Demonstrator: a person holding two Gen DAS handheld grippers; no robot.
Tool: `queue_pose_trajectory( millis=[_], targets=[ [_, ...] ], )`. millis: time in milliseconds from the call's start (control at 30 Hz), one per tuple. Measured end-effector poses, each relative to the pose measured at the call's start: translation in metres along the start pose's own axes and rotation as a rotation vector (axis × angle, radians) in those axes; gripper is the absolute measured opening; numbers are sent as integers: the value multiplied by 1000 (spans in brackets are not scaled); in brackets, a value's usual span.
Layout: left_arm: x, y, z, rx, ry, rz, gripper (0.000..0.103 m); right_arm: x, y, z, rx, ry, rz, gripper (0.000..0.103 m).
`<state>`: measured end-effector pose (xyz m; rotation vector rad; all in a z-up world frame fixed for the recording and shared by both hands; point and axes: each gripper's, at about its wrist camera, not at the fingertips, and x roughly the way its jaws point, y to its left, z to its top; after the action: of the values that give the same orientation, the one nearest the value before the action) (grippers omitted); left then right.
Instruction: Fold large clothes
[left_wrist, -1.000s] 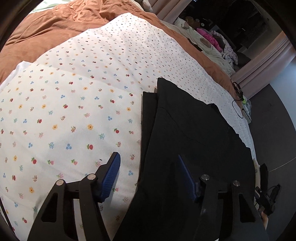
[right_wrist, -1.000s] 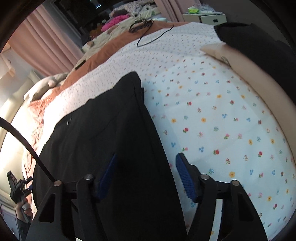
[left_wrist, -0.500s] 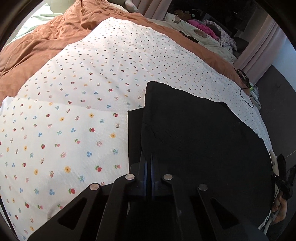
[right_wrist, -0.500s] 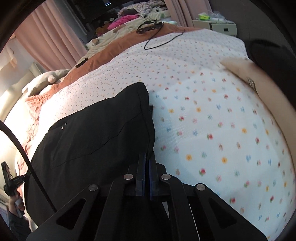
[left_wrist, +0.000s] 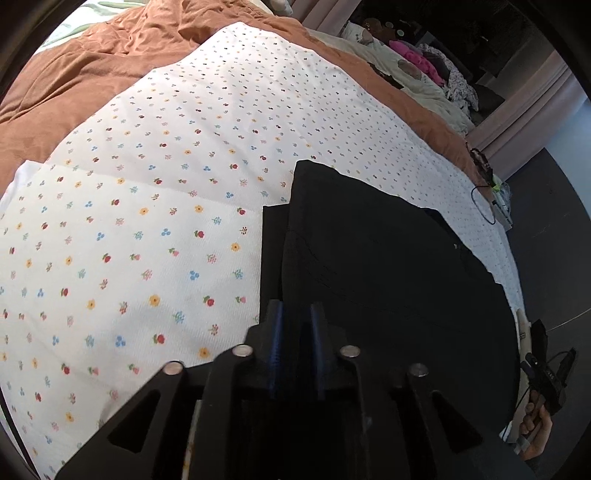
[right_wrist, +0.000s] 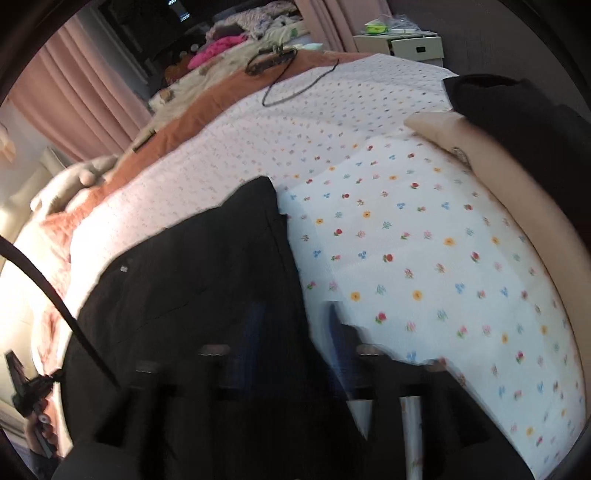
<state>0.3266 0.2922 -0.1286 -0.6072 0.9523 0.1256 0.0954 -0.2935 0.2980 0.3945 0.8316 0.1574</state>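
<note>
**foldnoob:** Quick one about that bed clip. Where was the black garment (left_wrist: 388, 266) sitting relative to the two grippers, and which hand was closer to it?

**seamripper:** It lay flat on the flowery sheet (left_wrist: 147, 221), already doubled over by the look of it, at the near edge of the bed and running sideways between the two hands. So its long axis went hand to hand, not away from the person. The left gripper (left_wrist: 295, 321) was at the garment's left end, right over the stepped edge where the lower layer poked out past the top one. The right gripper (right_wrist: 291, 321) was at the opposite end, straddling the black edge (right_wrist: 229, 280) where it met the sheet. Neither was nearer really, one per end.

**foldnoob:** Were they actually holding cloth?

**seamripper:** Left jaws stood at a narrow gap and had just been opening. Black fabric was directly under and between them, but I couldn't tell if the pads were still pinching it, black on black. Right jaws had just been opening too and stood clearly wider apart, one finger over the garment, the other over the sheet. That view was smeared, but nothing looked clamped.

**foldnoob:** So next fold?

**seamripper:** My guess: with a hand at each end, the remaining fold would bring one end over towards the other along that long axis. The offset layers on the left are what I'd worry about, easy to grab only one.
</note>
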Motion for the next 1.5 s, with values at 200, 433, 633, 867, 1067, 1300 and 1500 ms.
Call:
queue_pose_trajectory(
  millis=[200, 433, 633, 867, 1067, 1300, 1500],
  targets=[
    [-38, 11, -27, -57, -70, -77, 89, -43, 2, -14, -20, -34, 46, 67],
    [-59, 30, -66, -111, -81, -116, 89, -71, 31, -41, -98, -37, 91, 66],
    [-68, 51, -97, -163, -76, -148, 83, -82, 63, -63, -149, -25, 108, 66],
    [-62, 65, -120, -212, -35, -183, 79, -64, 99, -93, -192, 40, 122, 58],
    [-51, 73, -133, -253, 1, -211, 71, -36, 120, -111, -237, 106, 129, 53],
    [-34, 70, -127, -264, 20, -252, 62, -2, 151, -126, -310, 187, 143, 49],
    [-13, 66, -114, -279, 39, -301, 46, 37, 182, -135, -358, 245, 129, 41]
  ],
)
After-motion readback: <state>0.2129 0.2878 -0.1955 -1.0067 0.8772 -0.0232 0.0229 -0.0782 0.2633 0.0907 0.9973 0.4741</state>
